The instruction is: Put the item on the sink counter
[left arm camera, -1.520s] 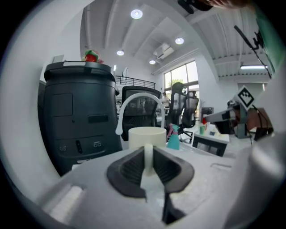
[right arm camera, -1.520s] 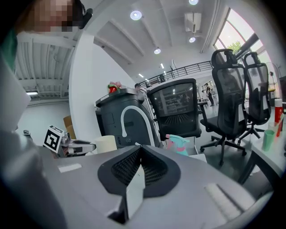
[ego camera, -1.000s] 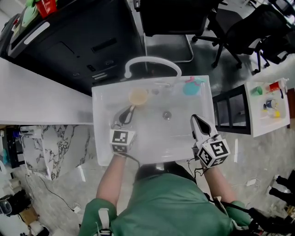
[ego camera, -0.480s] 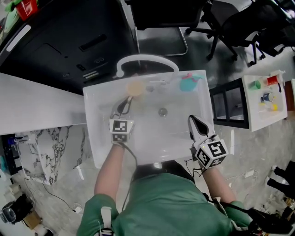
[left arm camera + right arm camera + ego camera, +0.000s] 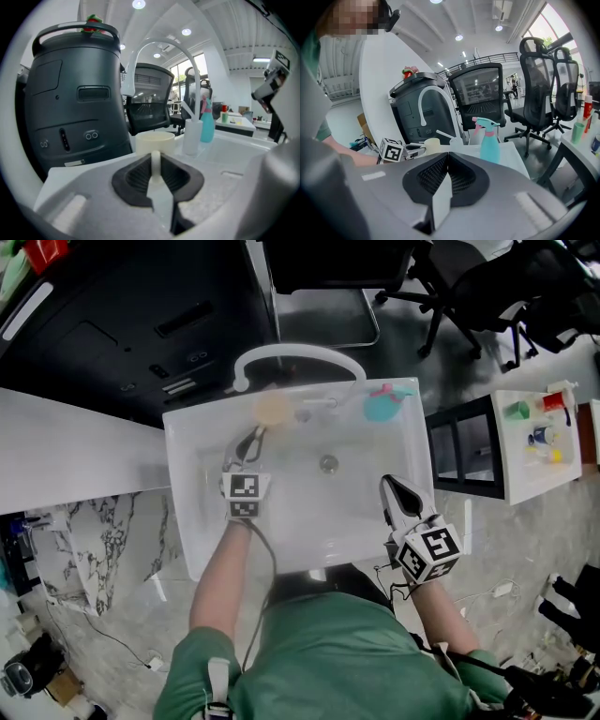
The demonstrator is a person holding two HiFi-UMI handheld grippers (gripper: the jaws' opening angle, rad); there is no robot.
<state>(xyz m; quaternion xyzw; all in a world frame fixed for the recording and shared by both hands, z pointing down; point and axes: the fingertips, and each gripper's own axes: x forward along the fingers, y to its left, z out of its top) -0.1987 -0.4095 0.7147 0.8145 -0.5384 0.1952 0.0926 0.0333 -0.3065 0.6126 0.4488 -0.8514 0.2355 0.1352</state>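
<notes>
Left gripper (image 5: 247,448), left of centre in the head view, is clamping its fingers on the thin white handle of a cream scoop (image 5: 273,410). The scoop's bowl is sitting at the back rim of the sink (image 5: 178,502), upper centre, beside the faucet (image 5: 298,356); whether it is touching down there is unclear. The fingers are hiding most of the handle. Right gripper (image 5: 395,491), lower right, is hovering with fingers closed on nothing. A teal spray bottle (image 5: 382,404) is standing upper right.
</notes>
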